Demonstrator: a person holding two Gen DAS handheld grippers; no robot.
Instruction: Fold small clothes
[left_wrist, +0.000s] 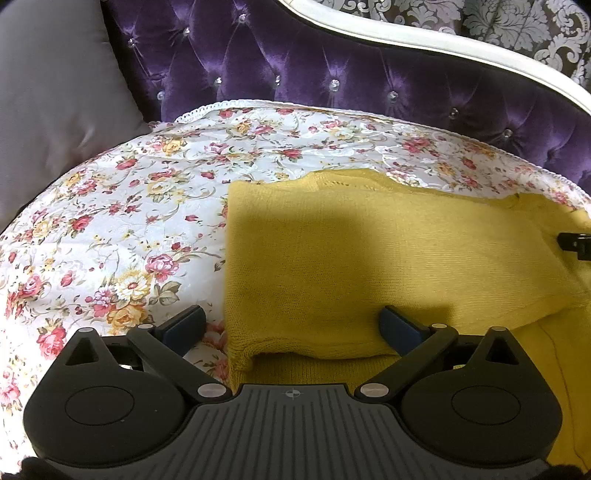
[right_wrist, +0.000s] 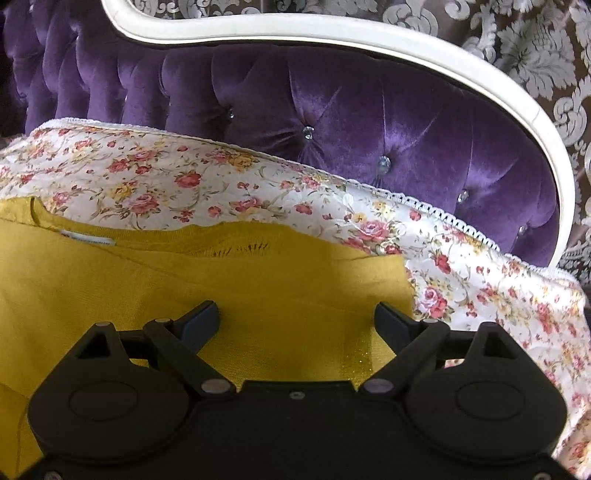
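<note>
1. We see the yellow knit top (left_wrist: 332, 251) flat on the floral cover (left_wrist: 110, 221), long axis running left-right between both hands.
2. Left gripper (left_wrist: 291, 325) gapes wide over its folded left edge; right gripper (right_wrist: 297, 321) likewise, empty, above the right edge, possibly nearer.

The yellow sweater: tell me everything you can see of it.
The yellow sweater is a mustard knit, partly folded, lying flat on the floral quilt. A white neck label shows inside its collar, and a row of small openwork holes runs near the top edge. A folded layer with a ribbed hem overlaps the near part. Both the left tongs and right tongs hover open above it, gripping nothing.
</note>
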